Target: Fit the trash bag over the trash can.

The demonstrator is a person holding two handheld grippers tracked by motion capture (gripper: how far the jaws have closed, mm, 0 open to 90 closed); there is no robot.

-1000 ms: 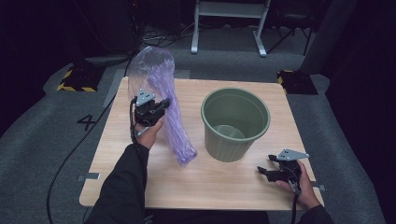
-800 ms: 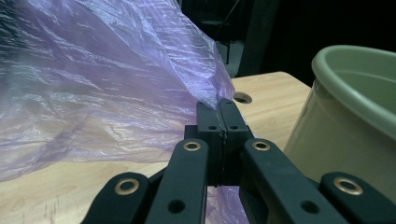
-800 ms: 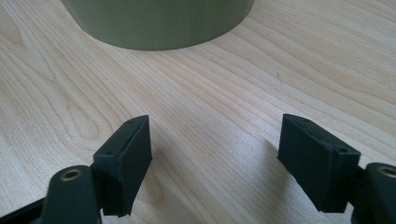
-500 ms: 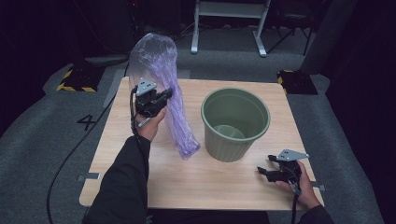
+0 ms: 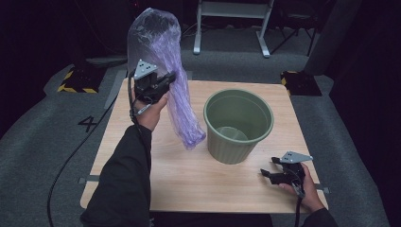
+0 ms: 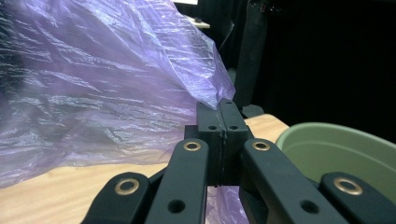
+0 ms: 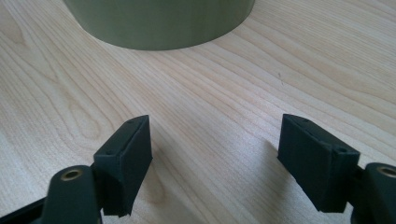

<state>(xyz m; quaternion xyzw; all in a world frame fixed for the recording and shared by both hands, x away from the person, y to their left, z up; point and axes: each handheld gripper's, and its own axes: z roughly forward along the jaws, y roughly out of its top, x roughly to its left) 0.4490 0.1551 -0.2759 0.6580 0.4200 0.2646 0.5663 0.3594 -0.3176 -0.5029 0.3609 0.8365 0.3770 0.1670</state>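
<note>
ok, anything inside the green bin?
Nothing visible in the green bin: the high view shows its bare bottom, though the near inner wall is hidden by the rim. The purple bag hangs beside it, pinched in the left gripper.

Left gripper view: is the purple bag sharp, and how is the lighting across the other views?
Left gripper view: purple bag crisp, glinting creases; near jaw links soft. High view: table lit, surroundings dark. Right gripper view: even light, soft shadows beside the open jaws.
</note>
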